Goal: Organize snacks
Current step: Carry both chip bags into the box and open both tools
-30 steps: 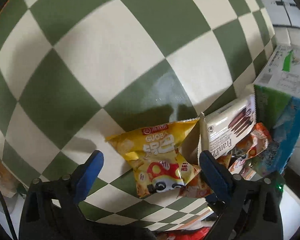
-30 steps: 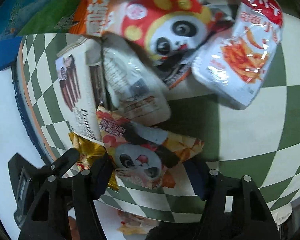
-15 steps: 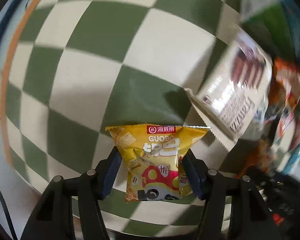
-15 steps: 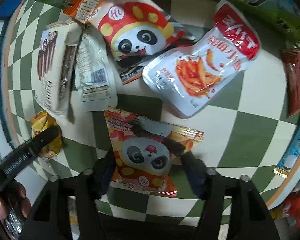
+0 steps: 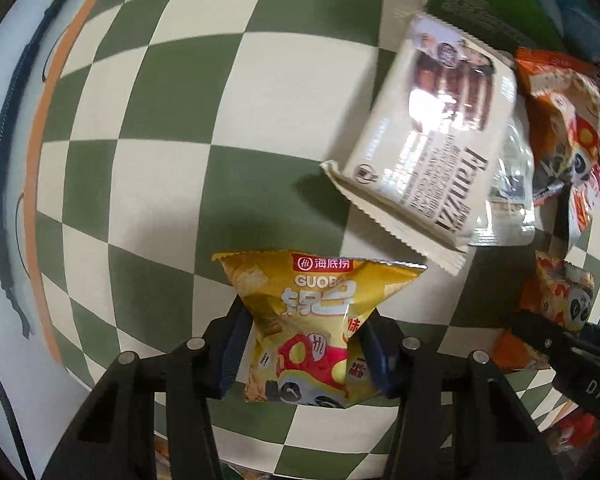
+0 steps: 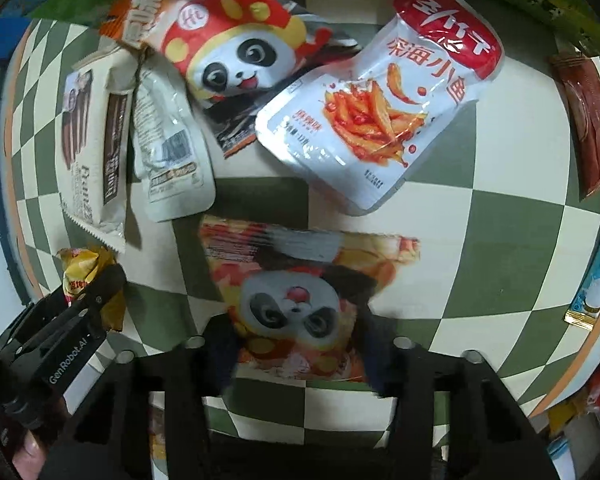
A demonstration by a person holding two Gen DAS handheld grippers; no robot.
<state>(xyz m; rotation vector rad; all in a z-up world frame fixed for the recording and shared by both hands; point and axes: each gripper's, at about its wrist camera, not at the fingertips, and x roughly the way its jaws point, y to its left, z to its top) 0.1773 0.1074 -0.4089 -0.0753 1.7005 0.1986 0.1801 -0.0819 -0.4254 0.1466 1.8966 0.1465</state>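
Note:
My left gripper (image 5: pixel 304 354) is shut on a yellow Guoba snack bag (image 5: pixel 308 320), pinched at its sides and held above the green-and-cream checked cloth (image 5: pixel 180 128). My right gripper (image 6: pixel 296 346) is shut on a red-orange panda snack bag (image 6: pixel 296 280); it also shows in the left wrist view (image 5: pixel 560 300). The yellow bag and left gripper show at the left of the right wrist view (image 6: pixel 80 276).
A beige Franzzi biscuit pack (image 5: pixel 428 132) lies beyond the yellow bag. A white spicy-fish pouch (image 6: pixel 380 112), a large panda bag (image 6: pixel 228 44), a clear white pouch (image 6: pixel 168 152), a red sachet (image 6: pixel 588 116) and a blue stick pack (image 6: pixel 598 276) lie on the cloth.
Both grippers went from open around their bags to shut on them. Both bags have been lifted off the cloth and the views pulled back.

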